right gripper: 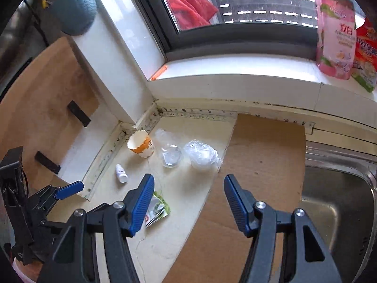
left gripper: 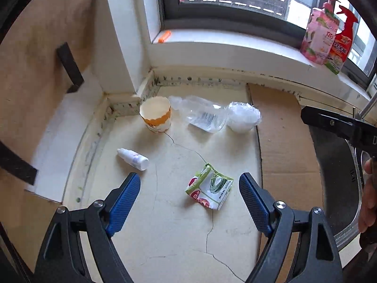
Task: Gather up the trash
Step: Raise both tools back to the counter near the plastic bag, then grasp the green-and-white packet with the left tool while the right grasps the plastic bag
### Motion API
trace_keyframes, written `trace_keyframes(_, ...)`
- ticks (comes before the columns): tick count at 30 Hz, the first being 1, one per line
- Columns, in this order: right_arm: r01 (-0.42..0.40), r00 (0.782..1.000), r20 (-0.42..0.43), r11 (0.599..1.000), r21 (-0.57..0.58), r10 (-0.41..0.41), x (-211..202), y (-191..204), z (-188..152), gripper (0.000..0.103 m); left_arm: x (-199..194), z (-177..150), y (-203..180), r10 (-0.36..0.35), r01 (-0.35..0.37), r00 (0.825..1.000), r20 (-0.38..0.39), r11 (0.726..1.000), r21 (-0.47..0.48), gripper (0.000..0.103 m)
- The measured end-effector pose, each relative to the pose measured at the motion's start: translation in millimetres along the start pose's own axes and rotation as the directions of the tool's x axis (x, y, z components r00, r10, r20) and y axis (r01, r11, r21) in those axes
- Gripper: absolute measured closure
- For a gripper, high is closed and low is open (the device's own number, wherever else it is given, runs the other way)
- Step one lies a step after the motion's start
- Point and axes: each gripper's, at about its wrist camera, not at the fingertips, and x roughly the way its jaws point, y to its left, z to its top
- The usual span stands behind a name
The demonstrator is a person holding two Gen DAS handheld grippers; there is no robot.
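Left gripper (left gripper: pixel 189 188) and right gripper (right gripper: pixel 188 194): both released, empty, above the crumpled snack wrapper (left gripper: pixel 209 189) on the cracked countertop (left gripper: pixel 165 231).

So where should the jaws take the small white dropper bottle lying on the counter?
Across the middle of the small white bottle, coming straight down from above. It lies on its side, clear of the paper cup, so its round body offers two opposite sides.

Lettering on the pink pouch (right gripper: pixel 335 35) and green wrapper (left gripper: pixel 209 189) is too blurred.

Open right gripper (right gripper: pixel 188 200) above cardboard (right gripper: pixel 259 165), crumpled wrapper (right gripper: pixel 160 208) beside
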Motion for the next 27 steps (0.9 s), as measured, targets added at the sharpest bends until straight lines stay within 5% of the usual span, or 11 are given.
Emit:
trace_keyframes(7, -0.004, 0.999, -0.047, 1.0, 0.02, 0.005, 77.3, -11.7, 11.3, 0.041, 71.8, 4.8, 14.2, -0.069, 0.062, 0.994, -0.081, 0.995, -0.079, 0.023)
trace_keyframes(14, 0.013, 0.998, -0.056, 1.0, -0.01, -0.014, 119.9, -6.8, 16.5, 0.042, 100.6, -2.2, 14.3, -0.127, 0.113, 0.984, -0.125, 0.987, -0.117, 0.046)
trace_keyframes(19, -0.001, 0.998, -0.068, 1.0, -0.005, 0.001, 128.3, -12.1, 13.7, 0.078, 108.4, -10.5, 5.1, -0.139, 0.126, 0.979, -0.146, 0.987, -0.097, 0.077)
trace_keyframes(27, -0.059, 0.998, -0.02, 0.998, -0.005, 0.059, 97.0, -10.2, 5.8, 0.09, 99.6, -21.6, 7.7, -0.144, 0.133, 0.986, -0.089, 0.984, -0.122, 0.097)
